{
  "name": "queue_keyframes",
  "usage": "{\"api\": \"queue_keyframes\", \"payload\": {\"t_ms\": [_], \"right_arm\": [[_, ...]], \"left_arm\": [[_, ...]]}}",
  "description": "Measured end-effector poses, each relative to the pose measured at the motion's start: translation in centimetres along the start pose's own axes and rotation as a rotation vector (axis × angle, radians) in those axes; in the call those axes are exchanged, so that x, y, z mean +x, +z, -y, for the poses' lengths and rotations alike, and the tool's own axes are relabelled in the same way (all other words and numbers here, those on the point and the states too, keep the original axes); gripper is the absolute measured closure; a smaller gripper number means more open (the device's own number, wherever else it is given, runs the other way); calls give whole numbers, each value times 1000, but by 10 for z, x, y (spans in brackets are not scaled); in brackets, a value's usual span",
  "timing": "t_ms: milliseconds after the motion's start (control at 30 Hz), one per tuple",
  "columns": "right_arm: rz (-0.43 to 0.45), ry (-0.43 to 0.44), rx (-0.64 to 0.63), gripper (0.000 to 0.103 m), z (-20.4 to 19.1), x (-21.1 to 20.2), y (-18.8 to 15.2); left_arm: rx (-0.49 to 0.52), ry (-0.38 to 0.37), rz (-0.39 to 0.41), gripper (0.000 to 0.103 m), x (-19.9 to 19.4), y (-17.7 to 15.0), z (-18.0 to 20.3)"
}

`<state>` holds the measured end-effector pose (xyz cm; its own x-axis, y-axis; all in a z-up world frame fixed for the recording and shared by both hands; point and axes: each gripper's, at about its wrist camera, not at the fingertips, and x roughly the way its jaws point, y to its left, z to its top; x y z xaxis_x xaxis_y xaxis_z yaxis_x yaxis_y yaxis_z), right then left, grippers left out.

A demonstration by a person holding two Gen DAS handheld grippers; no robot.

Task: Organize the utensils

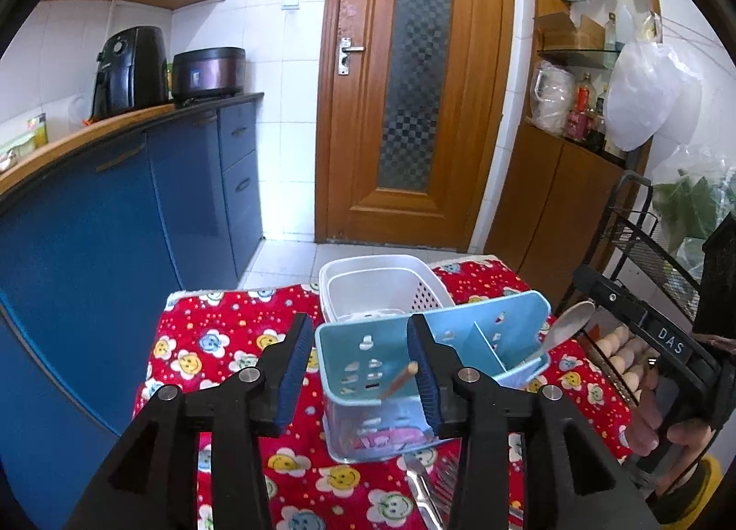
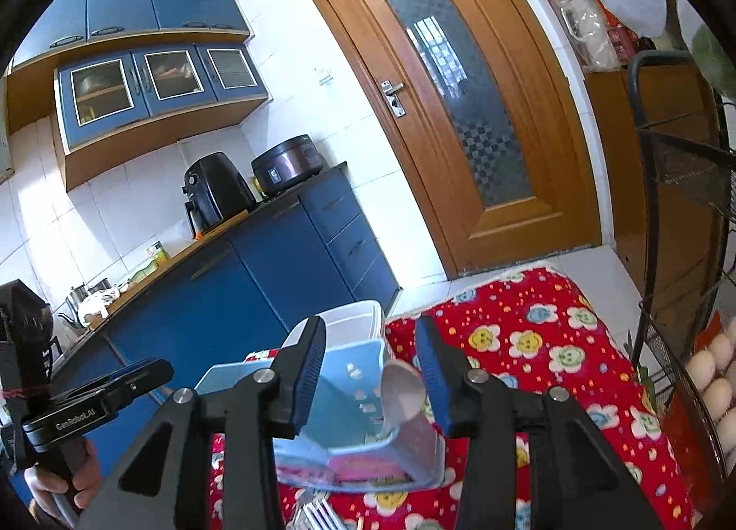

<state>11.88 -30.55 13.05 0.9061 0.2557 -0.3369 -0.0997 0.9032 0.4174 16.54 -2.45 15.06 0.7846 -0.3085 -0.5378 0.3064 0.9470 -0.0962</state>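
Kitchen worktop under a red flowered cloth [image 1: 221, 346]: a blue caddy [image 1: 391, 373] already holds a spoon [image 1: 568, 323] and chopstick [image 1: 399, 380], forks [image 2: 317, 514] lie in front unsorted, both grippers' jaws apart, empty.

Blue utensil caddy [image 1: 414, 373] stands between the spread left gripper [image 1: 363, 373] fingers. White basket [image 1: 382, 286] blocks behind; forks [image 1: 432, 484] lie in front.
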Motion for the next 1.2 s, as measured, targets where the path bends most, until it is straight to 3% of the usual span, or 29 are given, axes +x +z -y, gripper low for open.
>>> {"api": "queue_keyframes", "payload": {"t_ms": [500,1200], "right_arm": [[-147,8,-18,59,-6,-33,-43],[-336,-51,-52,59,1,-38,-111]], "left_arm": [[-41,-30,-39,55,-35,-40,-7],[-108,-54,-255,55,-17,-126,-8]]}}
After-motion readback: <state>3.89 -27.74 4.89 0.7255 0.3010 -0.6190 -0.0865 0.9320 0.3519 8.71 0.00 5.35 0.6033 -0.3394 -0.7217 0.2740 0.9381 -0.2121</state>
